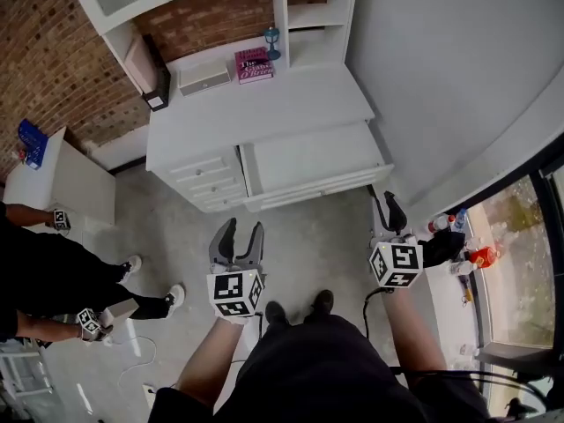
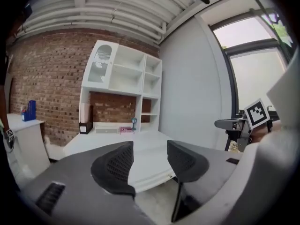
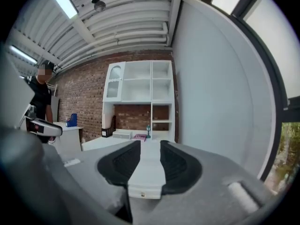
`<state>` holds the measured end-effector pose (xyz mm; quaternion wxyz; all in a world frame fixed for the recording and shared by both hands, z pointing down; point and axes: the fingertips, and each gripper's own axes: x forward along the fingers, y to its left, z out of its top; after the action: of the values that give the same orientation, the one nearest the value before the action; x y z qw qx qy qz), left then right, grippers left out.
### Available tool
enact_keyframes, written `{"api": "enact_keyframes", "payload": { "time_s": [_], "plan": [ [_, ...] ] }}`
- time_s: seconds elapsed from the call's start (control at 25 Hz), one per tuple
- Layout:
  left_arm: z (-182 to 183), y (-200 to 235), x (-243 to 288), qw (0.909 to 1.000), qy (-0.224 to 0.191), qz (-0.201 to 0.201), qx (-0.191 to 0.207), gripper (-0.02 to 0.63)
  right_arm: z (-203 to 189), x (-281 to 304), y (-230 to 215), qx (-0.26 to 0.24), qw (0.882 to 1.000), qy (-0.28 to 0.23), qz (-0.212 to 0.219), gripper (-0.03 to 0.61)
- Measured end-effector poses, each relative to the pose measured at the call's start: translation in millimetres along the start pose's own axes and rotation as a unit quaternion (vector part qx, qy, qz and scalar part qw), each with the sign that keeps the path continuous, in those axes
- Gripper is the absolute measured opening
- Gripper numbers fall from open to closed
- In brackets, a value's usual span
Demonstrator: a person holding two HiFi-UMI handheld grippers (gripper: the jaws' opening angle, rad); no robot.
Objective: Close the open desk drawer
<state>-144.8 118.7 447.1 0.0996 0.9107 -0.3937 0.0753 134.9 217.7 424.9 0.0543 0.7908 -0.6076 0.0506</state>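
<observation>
Both tongs released, nothing between them: left tongs (image 1: 242,233) and right tongs (image 1: 388,208) hover well short of the desk (image 1: 264,104). Its drawer (image 1: 308,159) sticks out, middle-right. Approach step, I'd say; next move is probably tongs against the drawer front, then a level push.

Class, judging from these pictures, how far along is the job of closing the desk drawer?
Done: nothing; the drawer stands pulled out of the desk. In hand: the left tongs and right tongs are open and empty, apart from the drawer. Left: reach its front and push it in.
</observation>
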Motion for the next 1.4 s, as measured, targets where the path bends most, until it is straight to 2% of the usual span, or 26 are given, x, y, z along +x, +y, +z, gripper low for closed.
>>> {"api": "enact_keyframes", "payload": {
  "time_s": [0.2,0.36,0.52,0.8,0.92,1.12,1.24,1.4],
  "plan": [
    [-73,-10,30,0.9945,0.087,0.049,-0.034,0.222,-75,25,-39,0.003,0.997,0.075,0.016,0.150],
    [-110,-15,53,0.9882,0.131,0.075,-0.028,0.222,-126,46,-69,0.014,0.992,0.128,0.013,0.152],
    [-141,-12,77,0.9815,0.164,0.092,-0.036,0.222,-162,67,-83,0.024,0.986,0.163,0.016,0.152],
    [-191,-3,140,0.9696,0.217,0.099,-0.054,0.222,-206,125,-81,-0.004,0.975,0.216,0.040,0.160],
    [-214,8,164,0.9621,0.241,0.108,-0.066,0.224,-232,148,-76,-0.011,0.966,0.253,0.048,0.164],
    [-246,34,197,0.9479,0.288,0.119,-0.066,0.225,-268,186,-75,0.002,0.951,0.309,0.029,0.167],
    [-253,42,209,0.9443,0.304,0.103,-0.071,0.225,-281,203,-64,-0.006,0.943,0.330,0.034,0.167],
    [-252,48,210,0.9441,0.312,0.084,-0.064,0.225,-296,224,-54,-0.011,0.938,0.346,0.032,0.178]
  ]
}}
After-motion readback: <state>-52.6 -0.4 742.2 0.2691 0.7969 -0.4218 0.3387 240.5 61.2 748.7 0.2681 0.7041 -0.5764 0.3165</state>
